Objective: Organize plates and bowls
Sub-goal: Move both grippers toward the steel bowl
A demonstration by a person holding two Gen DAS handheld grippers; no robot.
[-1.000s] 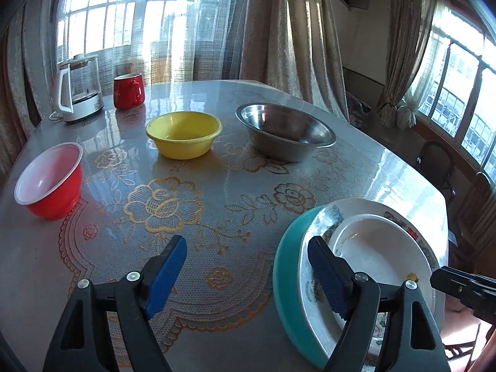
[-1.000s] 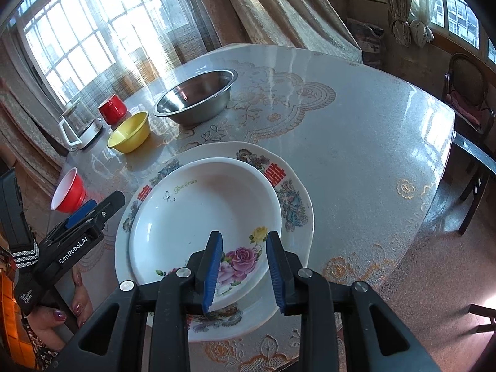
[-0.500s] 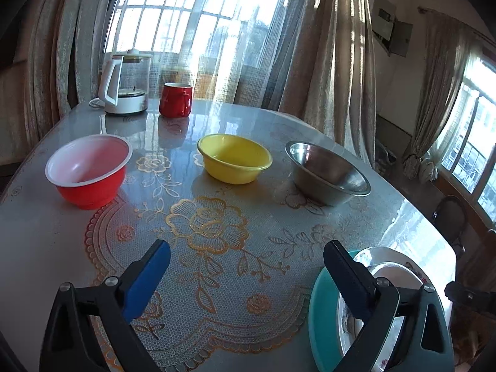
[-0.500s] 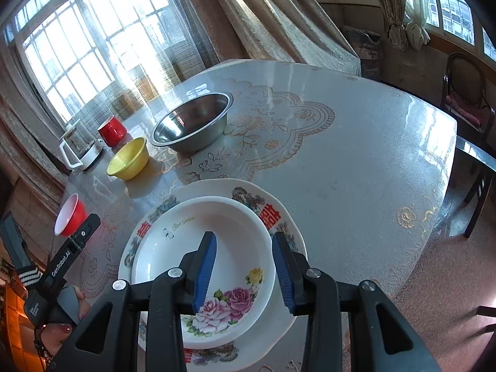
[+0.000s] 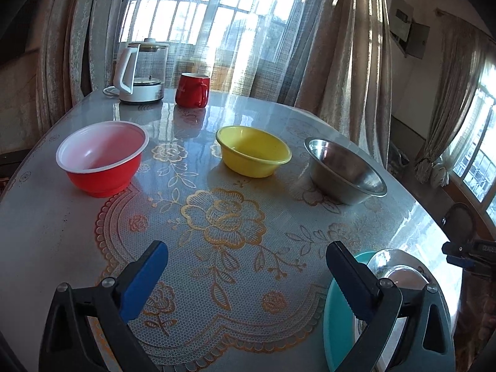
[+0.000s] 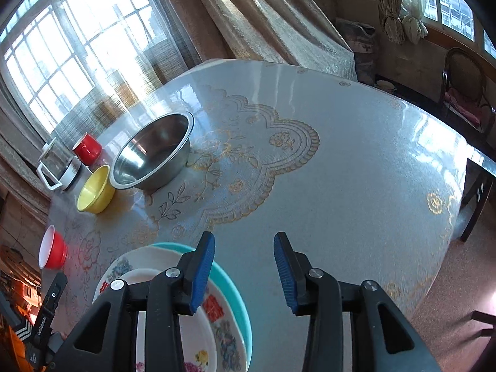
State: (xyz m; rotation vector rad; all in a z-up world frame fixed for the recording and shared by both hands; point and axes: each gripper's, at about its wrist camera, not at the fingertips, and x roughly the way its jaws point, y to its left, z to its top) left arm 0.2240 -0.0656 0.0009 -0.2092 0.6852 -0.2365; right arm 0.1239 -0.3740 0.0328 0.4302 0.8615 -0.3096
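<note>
A stack of plates lies at the table's near edge: a teal plate [image 6: 231,291] under a flowered white plate [image 6: 121,266], with a white dish [image 6: 139,279] on top. The teal plate also shows in the left wrist view [image 5: 338,319]. A red bowl [image 5: 102,158], a yellow bowl [image 5: 252,150] and a steel bowl [image 5: 344,170] stand apart further back. My left gripper [image 5: 246,274] is open and empty above the tablecloth, left of the stack. My right gripper [image 6: 245,269] is open and empty, just right of the stack.
A glass kettle [image 5: 141,71] and a red mug [image 5: 192,90] stand at the table's far edge by the curtains. A chair [image 6: 465,99] stands beyond the table's right side. The round table [image 6: 356,155] has a flowered cloth.
My right gripper has opened wider and moved back and right, off the white dish. My left gripper has moved left and tilted up, away from the stack.
</note>
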